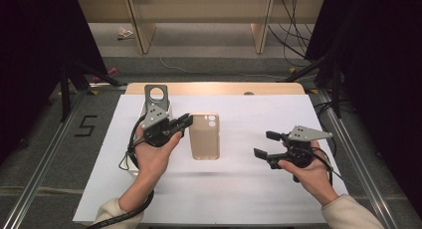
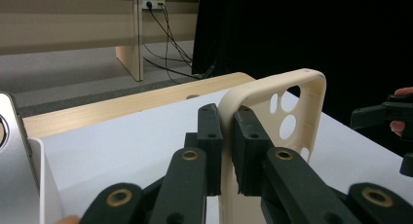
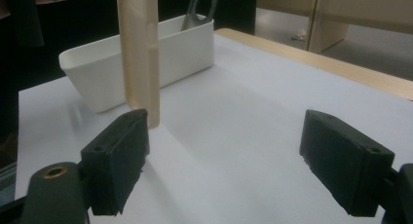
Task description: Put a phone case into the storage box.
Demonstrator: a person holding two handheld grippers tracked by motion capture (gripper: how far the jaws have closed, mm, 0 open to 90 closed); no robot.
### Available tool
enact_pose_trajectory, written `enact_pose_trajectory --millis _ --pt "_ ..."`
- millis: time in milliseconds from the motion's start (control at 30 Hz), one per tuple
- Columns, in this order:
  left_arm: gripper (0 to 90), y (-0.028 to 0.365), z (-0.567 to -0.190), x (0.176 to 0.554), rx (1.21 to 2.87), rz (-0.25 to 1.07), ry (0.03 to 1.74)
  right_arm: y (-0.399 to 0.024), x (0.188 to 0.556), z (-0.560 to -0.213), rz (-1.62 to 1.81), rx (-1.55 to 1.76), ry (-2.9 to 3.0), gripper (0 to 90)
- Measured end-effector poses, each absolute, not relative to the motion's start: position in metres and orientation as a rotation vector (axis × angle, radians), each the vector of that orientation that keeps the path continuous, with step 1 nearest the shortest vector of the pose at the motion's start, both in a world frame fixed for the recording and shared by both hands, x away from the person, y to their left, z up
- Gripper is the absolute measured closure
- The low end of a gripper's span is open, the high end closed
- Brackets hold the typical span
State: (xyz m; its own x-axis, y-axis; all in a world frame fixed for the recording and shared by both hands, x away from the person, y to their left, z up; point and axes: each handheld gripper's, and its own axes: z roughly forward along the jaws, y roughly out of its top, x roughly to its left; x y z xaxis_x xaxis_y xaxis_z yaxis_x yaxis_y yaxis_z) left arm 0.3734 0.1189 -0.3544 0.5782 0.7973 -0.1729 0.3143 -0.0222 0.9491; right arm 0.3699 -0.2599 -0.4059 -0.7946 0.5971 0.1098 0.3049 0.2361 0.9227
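Left gripper [image 1: 185, 121] pinches the beige soft phone case [image 1: 205, 136] by one thin edge mid-bench; it could twist loose; right gripper [image 1: 265, 144] gapes wide

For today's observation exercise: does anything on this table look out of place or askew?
Only the beige phone case: it is off the table, pinched by one edge in the left hand-held gripper. The white bin sits upright.

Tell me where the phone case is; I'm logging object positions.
In the high view the beige phone case is mid-table, its left edge clamped by the left gripper, with the open right gripper apart to its right.
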Motion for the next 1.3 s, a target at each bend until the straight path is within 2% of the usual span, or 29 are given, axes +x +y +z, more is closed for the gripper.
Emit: enact_pose_trajectory --millis 500,1300 --pt "82.6 0.127 -0.347 0.379 1.627 0.501 0.938 -0.27 0.364 -0.409 1.535 0.856 2.236 18.5" --pt "82.8 0.157 -0.312 0.395 1.627 0.541 0.899 -0.281 0.36 -0.411 1.516 0.888 2.223 17.8"
